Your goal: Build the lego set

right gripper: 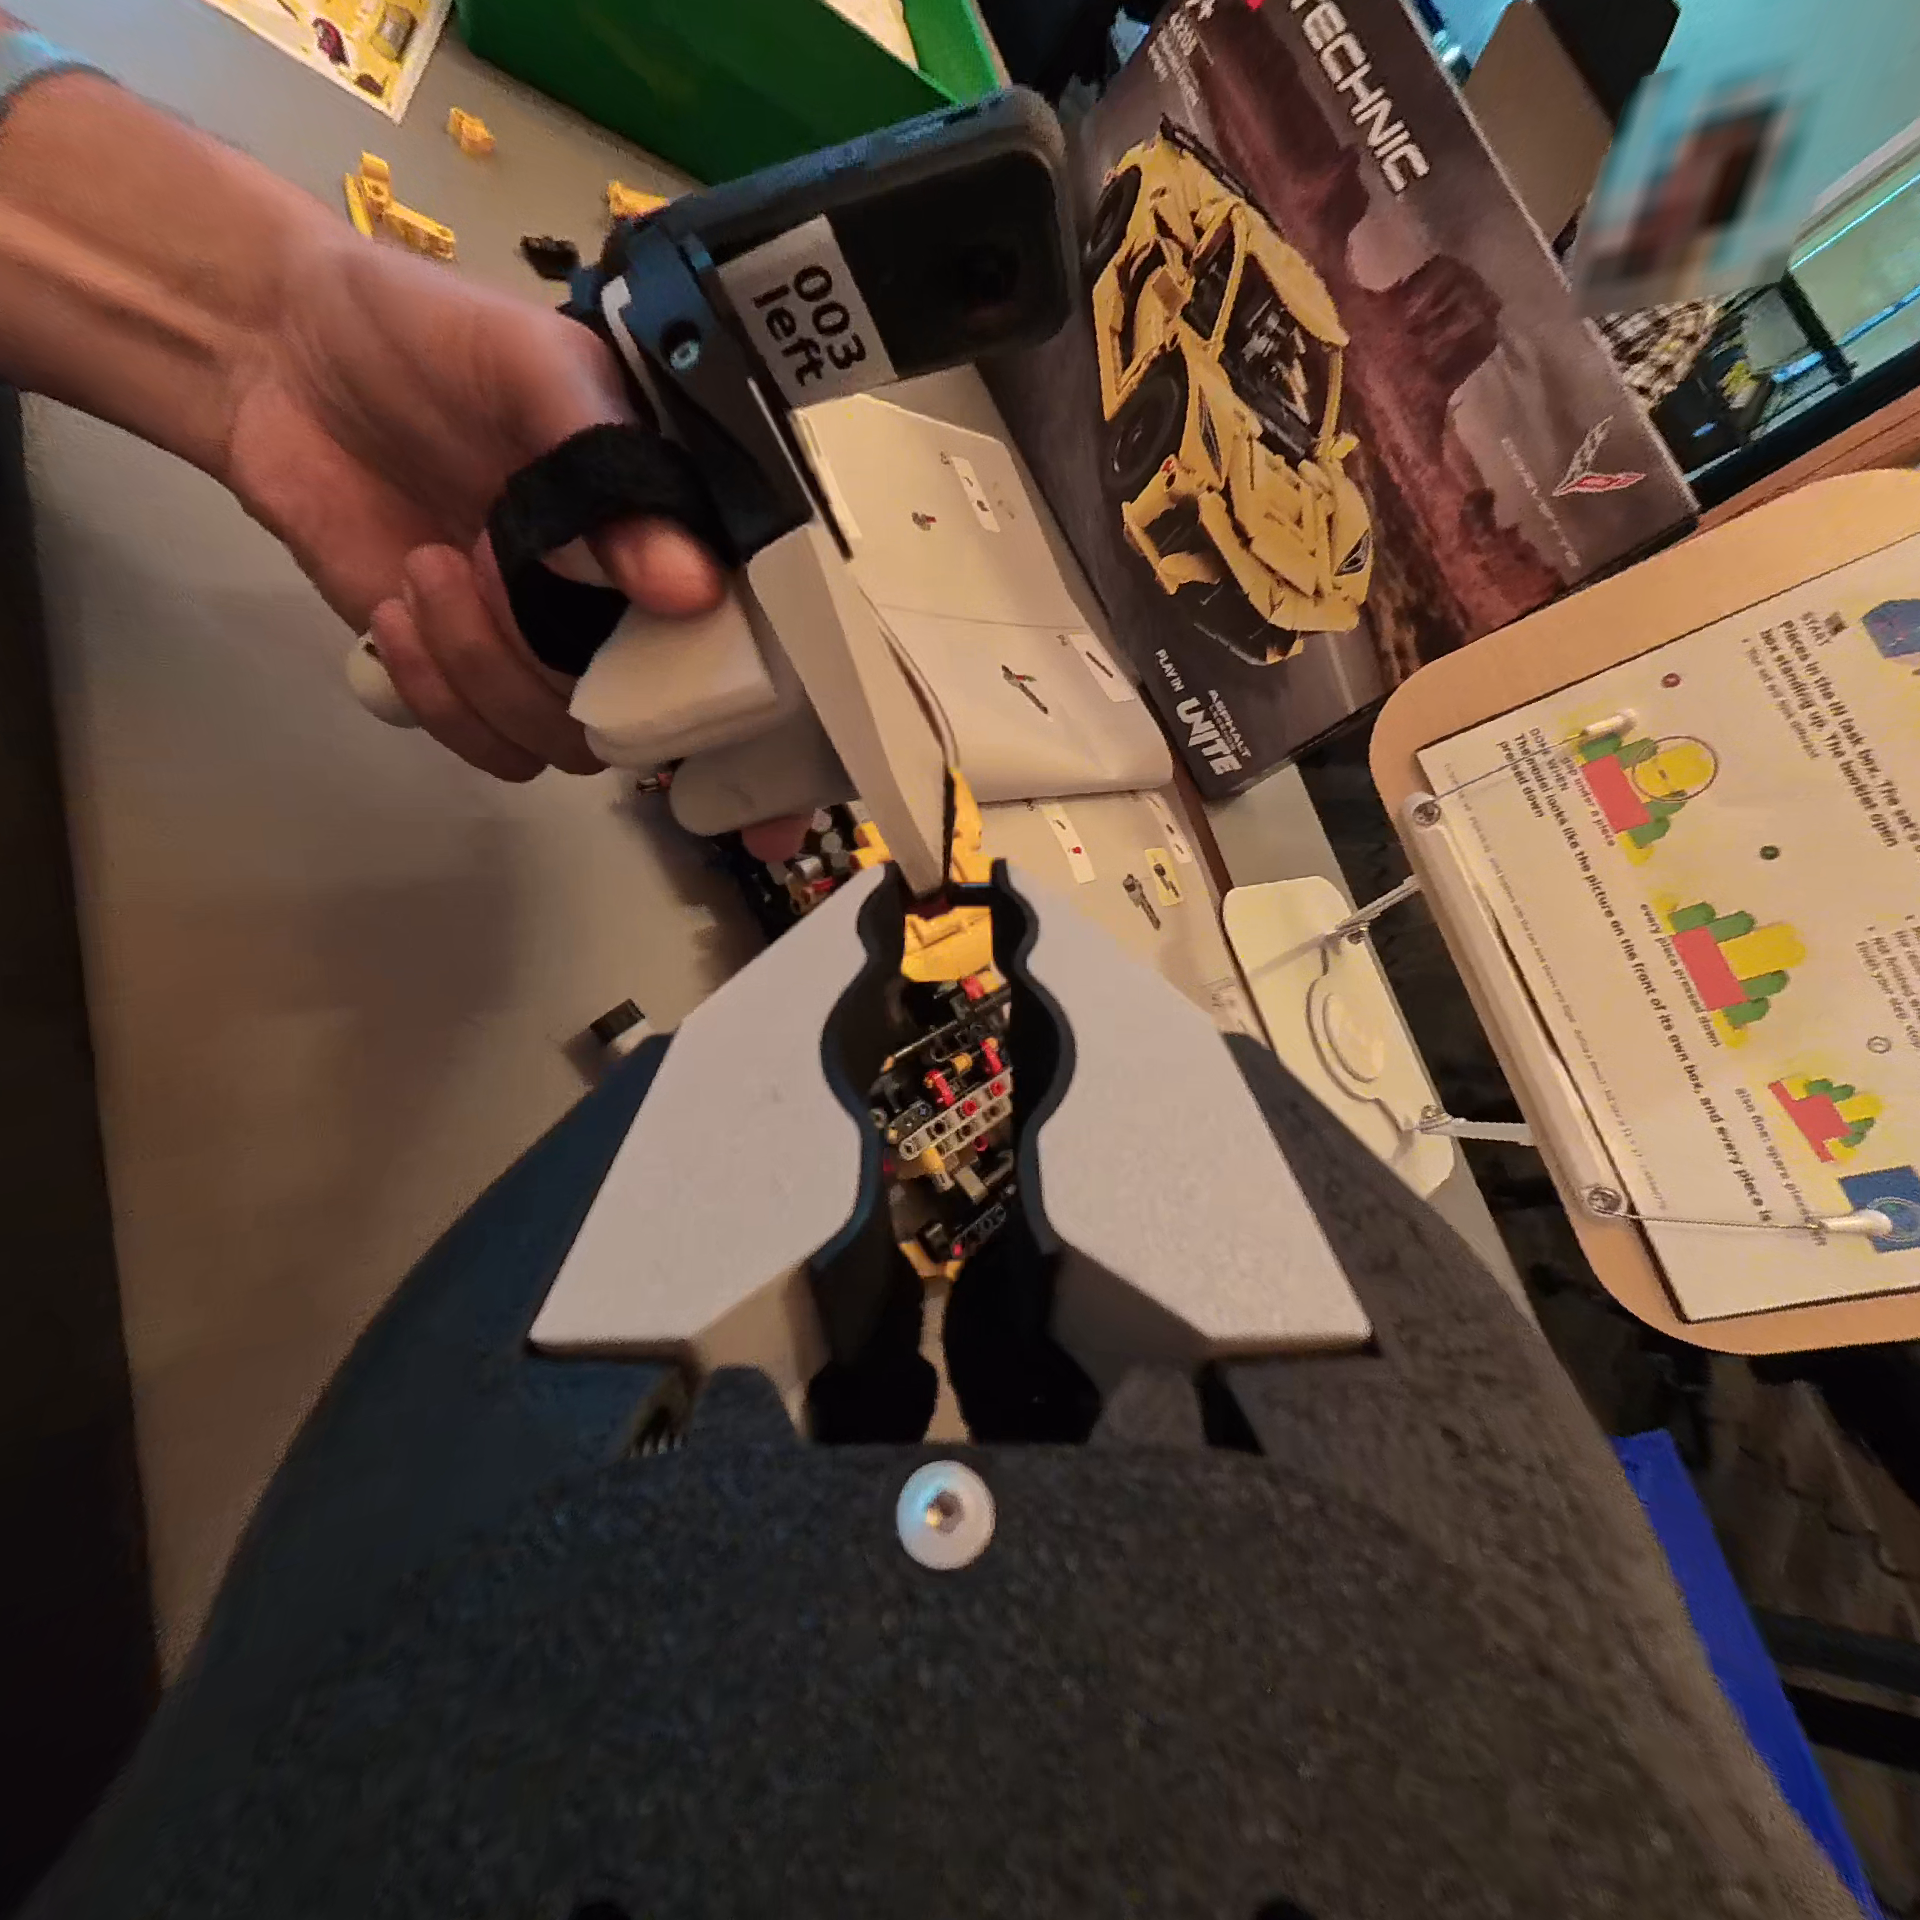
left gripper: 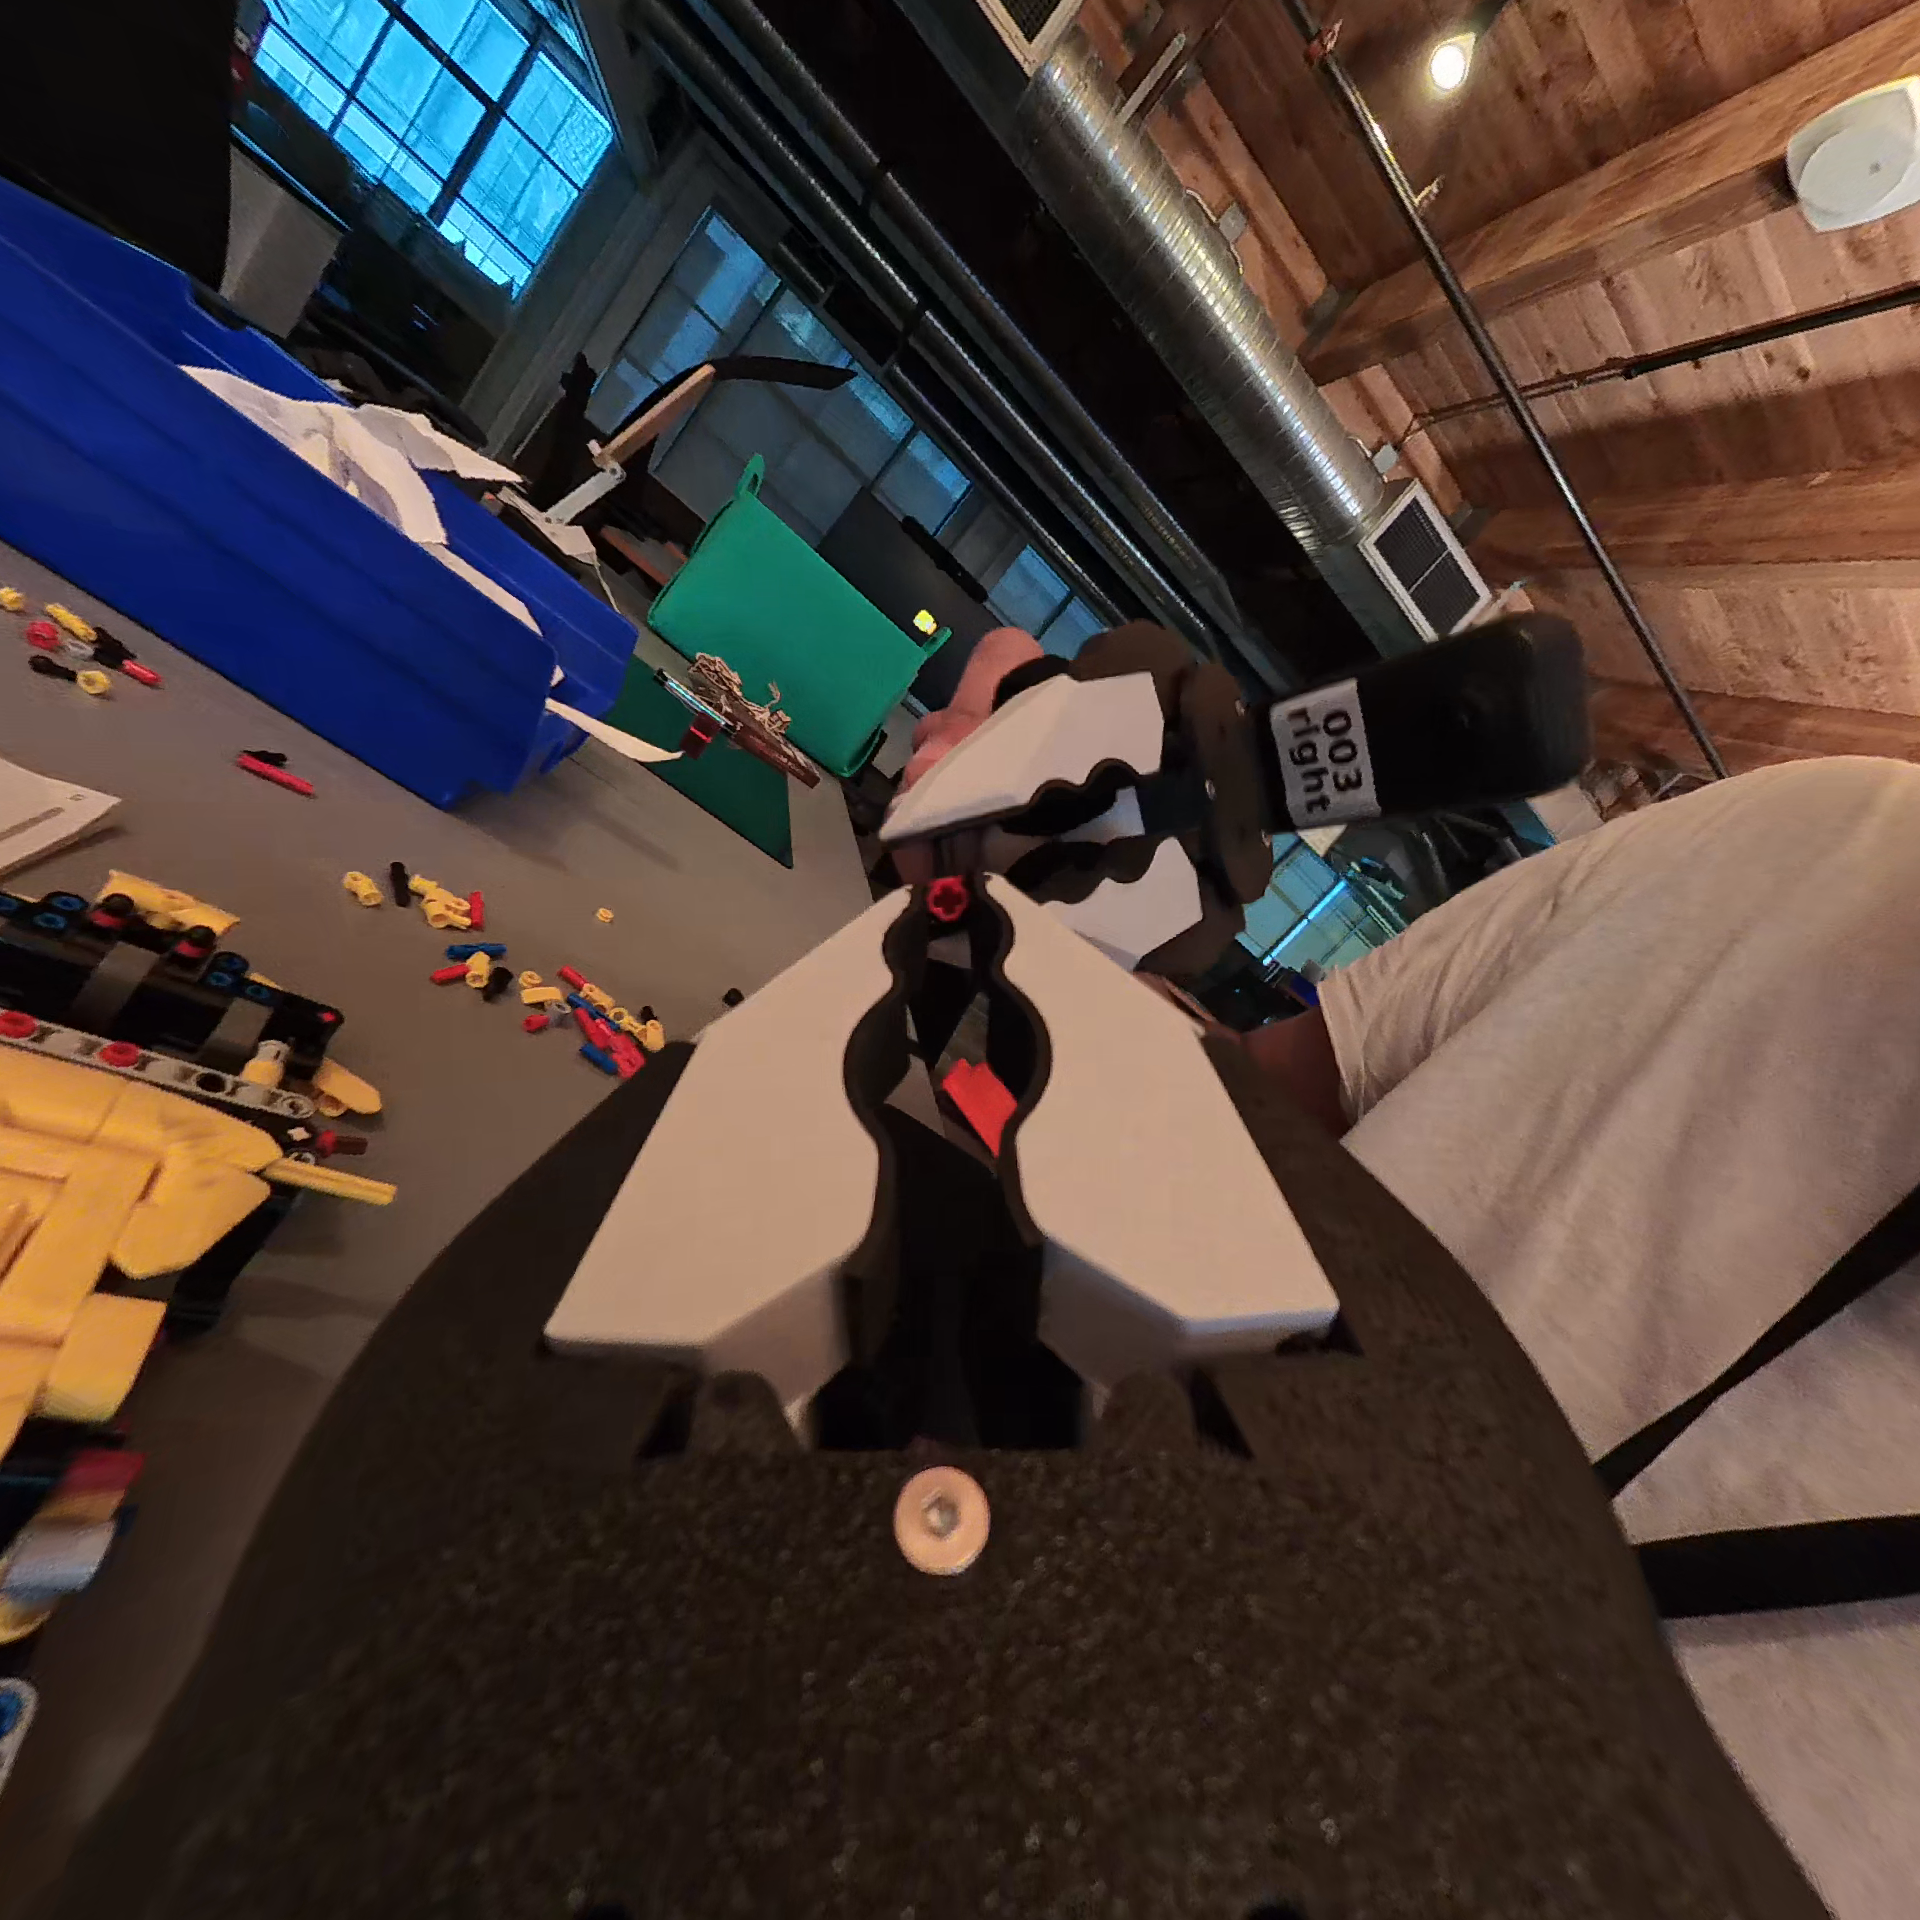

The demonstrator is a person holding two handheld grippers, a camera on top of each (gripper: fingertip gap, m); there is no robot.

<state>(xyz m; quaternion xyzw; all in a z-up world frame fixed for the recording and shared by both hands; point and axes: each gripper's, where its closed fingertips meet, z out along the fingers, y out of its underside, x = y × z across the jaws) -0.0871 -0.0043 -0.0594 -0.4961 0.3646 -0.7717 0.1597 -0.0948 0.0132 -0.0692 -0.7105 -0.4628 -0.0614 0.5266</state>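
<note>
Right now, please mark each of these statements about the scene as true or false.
1. The left tool is shut on a small red piece. True.
2. The two tools are far apart. False: the right tool meets the left tool at the tips.
3. Loose small pieces lie on the grey table. True.
4. The storage bin on the table is red. False: it is blue.
5. The set's box pictures a yellow car. True.
</note>
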